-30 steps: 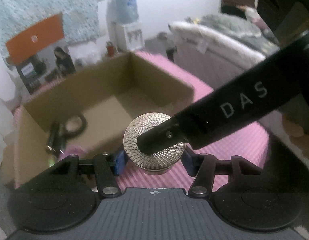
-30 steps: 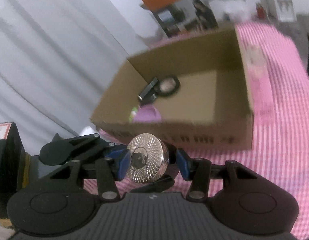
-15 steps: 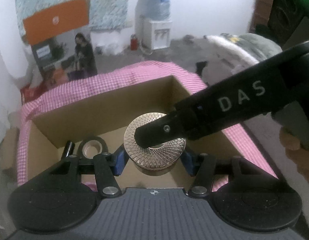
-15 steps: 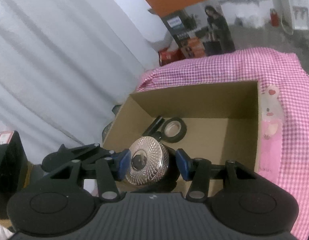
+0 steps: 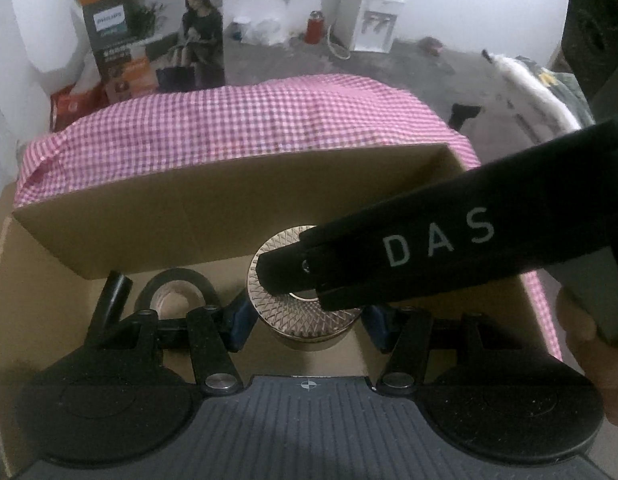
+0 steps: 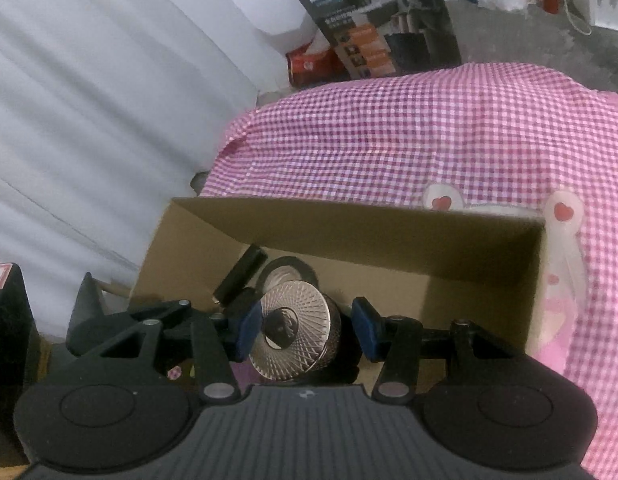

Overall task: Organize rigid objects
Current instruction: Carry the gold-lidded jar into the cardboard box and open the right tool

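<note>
Gingham cloth (image 5: 269,120), cardboard box (image 5: 229,200), tape roll (image 5: 175,292)

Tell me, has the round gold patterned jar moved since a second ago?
Yes. The round gold patterned jar, once short of the brown cardboard box, now hangs over its inside near the black tape roll, both grippers clamping it.

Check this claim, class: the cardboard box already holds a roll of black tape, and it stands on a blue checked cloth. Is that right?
Not quite. The cloth under the cardboard box is pink checked, not blue, as the right wrist view shows. The roll of black tape does lie in the box.
</note>
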Demonstrator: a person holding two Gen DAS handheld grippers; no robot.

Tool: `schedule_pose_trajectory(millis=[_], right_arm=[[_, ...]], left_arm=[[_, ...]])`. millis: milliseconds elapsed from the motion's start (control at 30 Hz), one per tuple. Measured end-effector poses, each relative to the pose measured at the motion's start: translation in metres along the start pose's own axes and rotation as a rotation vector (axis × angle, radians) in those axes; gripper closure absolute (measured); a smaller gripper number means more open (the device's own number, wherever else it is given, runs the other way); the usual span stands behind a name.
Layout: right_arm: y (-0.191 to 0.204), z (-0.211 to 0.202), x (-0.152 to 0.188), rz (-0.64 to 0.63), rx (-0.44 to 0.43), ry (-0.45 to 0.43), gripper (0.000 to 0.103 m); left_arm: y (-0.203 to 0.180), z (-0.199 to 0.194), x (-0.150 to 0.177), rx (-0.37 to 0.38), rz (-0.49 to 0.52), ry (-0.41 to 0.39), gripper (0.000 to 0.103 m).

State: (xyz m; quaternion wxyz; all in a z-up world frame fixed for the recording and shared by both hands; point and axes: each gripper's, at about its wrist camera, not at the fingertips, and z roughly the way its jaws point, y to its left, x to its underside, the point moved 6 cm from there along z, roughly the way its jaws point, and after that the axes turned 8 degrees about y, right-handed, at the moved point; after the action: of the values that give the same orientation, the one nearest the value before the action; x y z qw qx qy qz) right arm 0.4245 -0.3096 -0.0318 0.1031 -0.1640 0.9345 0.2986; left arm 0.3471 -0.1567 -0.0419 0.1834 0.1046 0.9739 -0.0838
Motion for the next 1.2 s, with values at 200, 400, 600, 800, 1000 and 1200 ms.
schedule_pose_trajectory(millis=[200,400,600,800,1000,1200], right_arm=[[-0.010,0.018,-0.012,0.000,0.007,0.034,0.050],[-0.012,0.031,-0.022,-0.006,0.022,0.058,0.050],[-0.014,0.038,-0.029,-0.014,0.032,0.061,0.050],[-0.012,0.037,-0.033,-0.022,0.025,0.041,0.048],[-0.003,0.006,-0.029,-0.040,0.013,-0.053,0.048],[0.002,-0.046,-0.003,-0.027,-0.038,-0.199,0.048]], left_arm=[[0.006,0.018,-0.007,0.011,-0.039,0.045,0.047],[0.008,0.031,-0.013,0.006,-0.062,0.075,0.047],[0.013,0.040,-0.017,0.012,-0.082,0.095,0.043],[0.012,0.031,-0.021,0.003,-0.069,0.055,0.034],[0.003,0.005,-0.016,-0.009,-0.043,-0.008,0.024],[-0.009,-0.032,0.006,-0.003,-0.012,-0.091,0.018]])
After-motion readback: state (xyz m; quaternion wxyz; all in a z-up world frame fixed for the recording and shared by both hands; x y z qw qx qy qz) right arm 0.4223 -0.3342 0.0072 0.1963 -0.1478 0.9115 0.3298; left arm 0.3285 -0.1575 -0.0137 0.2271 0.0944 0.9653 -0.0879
